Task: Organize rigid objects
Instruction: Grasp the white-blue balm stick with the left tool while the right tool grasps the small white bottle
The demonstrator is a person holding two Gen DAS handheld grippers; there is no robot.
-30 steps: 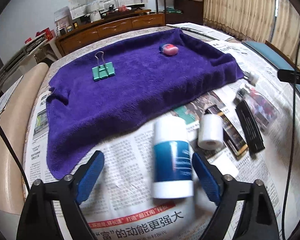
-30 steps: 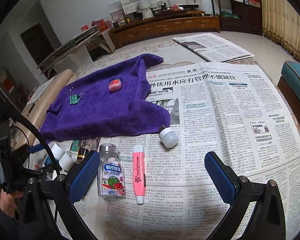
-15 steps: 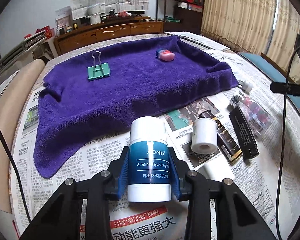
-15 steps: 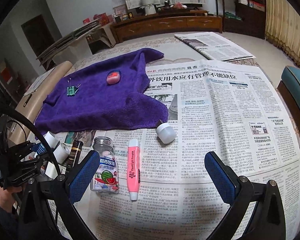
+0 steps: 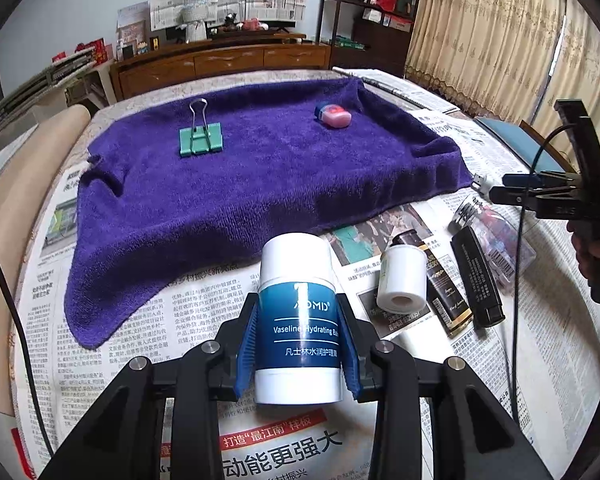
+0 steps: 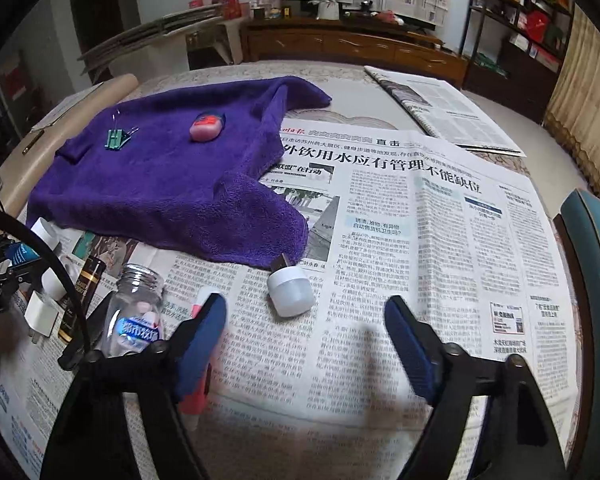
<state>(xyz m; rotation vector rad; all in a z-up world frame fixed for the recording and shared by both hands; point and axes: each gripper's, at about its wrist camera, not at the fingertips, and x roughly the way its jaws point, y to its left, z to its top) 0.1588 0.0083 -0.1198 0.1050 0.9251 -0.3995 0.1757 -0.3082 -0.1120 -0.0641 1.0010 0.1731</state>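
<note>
My left gripper (image 5: 298, 305) is shut on a blue-and-white Vaseline stick (image 5: 298, 332), held upright just above the newspaper. A purple towel (image 5: 240, 184) beyond it carries a green binder clip (image 5: 200, 142) and a pink-and-blue eraser (image 5: 334, 115). My right gripper (image 6: 305, 303) hangs low over the newspaper with its jaws closing. A small white USB lamp (image 6: 290, 290) lies just ahead of the fingertips, and the pads do not touch it. A pink highlighter (image 6: 192, 400) lies partly under the left finger (image 6: 202, 344).
A clear candy bottle (image 6: 136, 316), a white roll (image 5: 402, 284), a dark tube (image 5: 444, 284) and a black lighter (image 5: 478, 280) lie on the newspaper between the two grippers. A teal chair (image 6: 592, 240) stands at the right edge. A hand holds the right gripper (image 5: 540, 192).
My left gripper closed on the Vaseline stick and now holds it steady. My right gripper sank toward the white lamp, rolled, and its jaws narrowed.
</note>
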